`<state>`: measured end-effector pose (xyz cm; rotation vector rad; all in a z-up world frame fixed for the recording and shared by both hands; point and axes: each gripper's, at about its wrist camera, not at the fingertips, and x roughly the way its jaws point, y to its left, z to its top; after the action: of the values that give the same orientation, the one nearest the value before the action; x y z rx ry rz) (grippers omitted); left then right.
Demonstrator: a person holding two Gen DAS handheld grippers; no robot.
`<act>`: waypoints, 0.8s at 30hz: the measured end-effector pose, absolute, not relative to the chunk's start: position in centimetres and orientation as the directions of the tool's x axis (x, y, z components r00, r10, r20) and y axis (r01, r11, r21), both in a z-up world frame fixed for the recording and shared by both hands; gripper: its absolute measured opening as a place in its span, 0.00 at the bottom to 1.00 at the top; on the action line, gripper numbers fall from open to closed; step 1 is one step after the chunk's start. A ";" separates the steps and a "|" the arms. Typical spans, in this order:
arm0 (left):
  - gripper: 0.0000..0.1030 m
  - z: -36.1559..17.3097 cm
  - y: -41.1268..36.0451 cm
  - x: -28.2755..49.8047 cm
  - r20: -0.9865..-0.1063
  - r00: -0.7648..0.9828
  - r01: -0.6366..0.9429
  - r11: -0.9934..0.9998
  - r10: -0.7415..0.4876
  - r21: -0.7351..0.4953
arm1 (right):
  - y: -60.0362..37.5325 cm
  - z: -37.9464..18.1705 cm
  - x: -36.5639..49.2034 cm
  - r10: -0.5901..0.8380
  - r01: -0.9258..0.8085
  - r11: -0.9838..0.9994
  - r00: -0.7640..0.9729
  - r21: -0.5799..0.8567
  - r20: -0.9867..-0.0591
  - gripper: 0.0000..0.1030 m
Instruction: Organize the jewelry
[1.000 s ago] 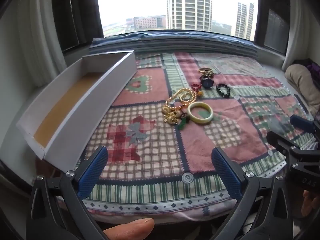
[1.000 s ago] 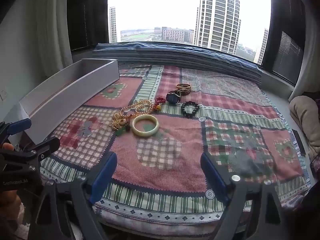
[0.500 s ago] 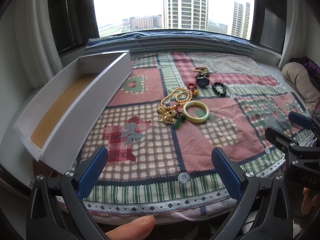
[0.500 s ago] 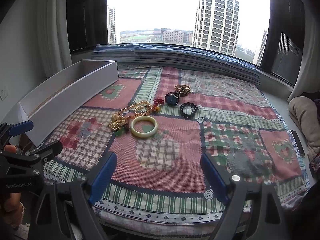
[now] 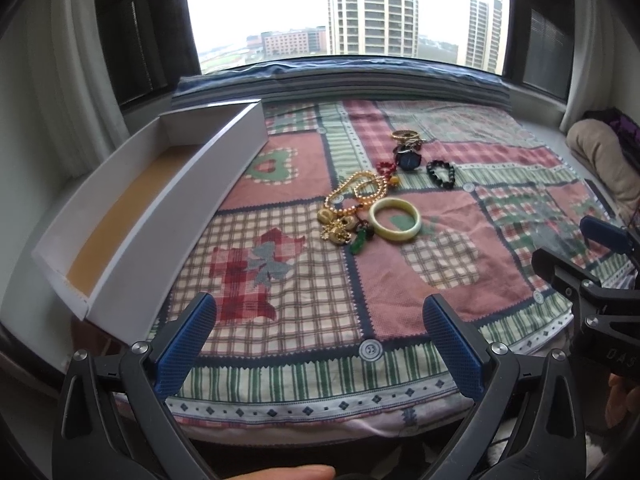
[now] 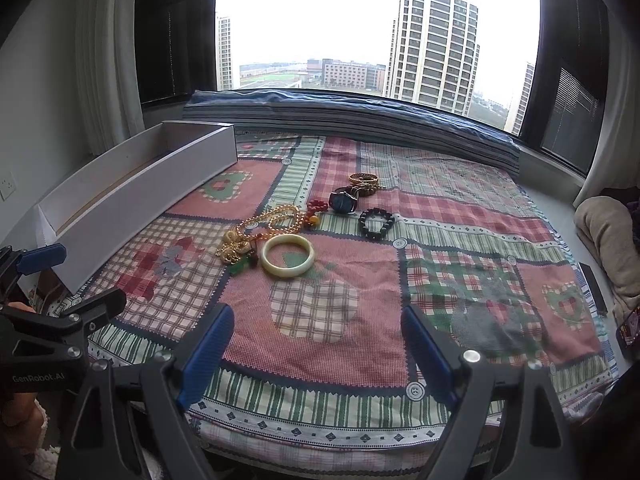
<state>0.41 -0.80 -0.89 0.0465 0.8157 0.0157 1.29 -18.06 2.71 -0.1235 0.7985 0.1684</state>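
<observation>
Your right hand-held gripper hangs wide apart over the near edge of the patchwork quilt, holding nothing. Ahead you see a pale green bangle just beside a gold bead necklace. Farther lie a black bead bracelet and a wristwatch. A long white box stands at the left.

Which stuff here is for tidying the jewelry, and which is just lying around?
For the job:
pale bangle
gold bead chain
black bead bracelet
watch
gold bangles
white box

Just lying about:
patchwork cloth
beige cushion
</observation>
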 end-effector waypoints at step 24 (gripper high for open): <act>1.00 -1.2 -0.6 0.6 -0.735 0.678 -0.004 1.000 0.003 0.000 | -17.8 2.6 1.0 0.102 -0.195 0.980 0.684 -0.045 -0.723 0.85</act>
<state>0.59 -0.60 -1.15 -0.0014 0.8253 0.0039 1.00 -17.81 2.55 -0.1219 0.8015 0.1670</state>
